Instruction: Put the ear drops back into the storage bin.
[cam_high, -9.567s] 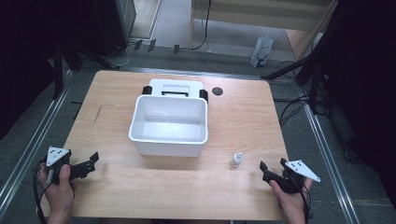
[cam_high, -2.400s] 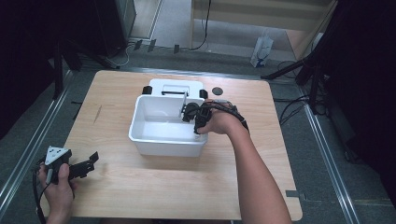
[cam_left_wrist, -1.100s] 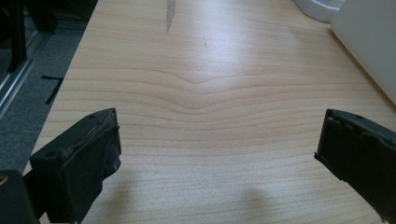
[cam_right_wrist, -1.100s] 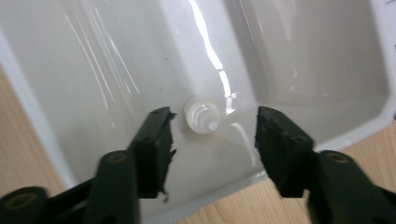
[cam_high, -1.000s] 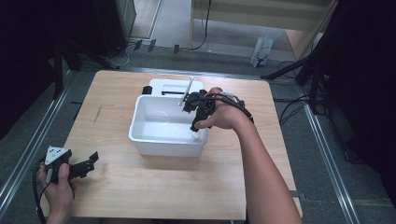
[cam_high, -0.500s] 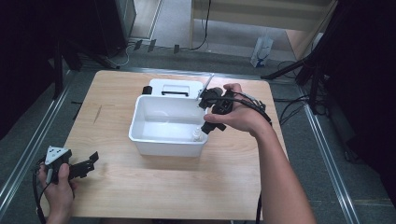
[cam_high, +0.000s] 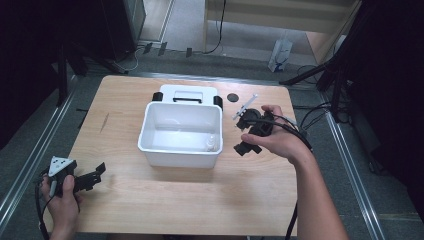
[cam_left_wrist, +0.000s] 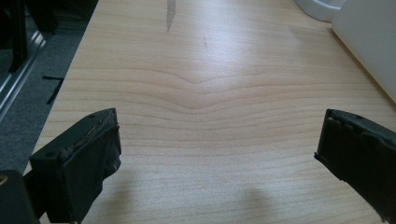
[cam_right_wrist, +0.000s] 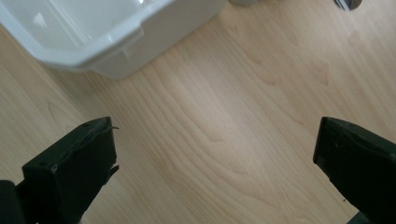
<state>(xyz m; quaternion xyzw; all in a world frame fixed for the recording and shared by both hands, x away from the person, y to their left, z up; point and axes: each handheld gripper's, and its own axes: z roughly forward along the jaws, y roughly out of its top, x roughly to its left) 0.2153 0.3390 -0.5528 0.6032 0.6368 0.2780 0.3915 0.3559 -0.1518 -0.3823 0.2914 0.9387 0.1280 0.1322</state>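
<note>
Right gripper (cam_high: 250, 134) fingers spread beside white bin (cam_high: 181, 156); left gripper (cam_high: 89, 176) fingers spread over tabletop (cam_high: 165, 195).

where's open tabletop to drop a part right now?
Widest bare wood: the front strip between the white bin and the near table edge. Also free: the left side between bin and left gripper. Crowded: right of the bin, where the right gripper hovers, and behind it, by the lid and black disc.

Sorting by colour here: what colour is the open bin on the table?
White bin, clearest in the high view.
</note>
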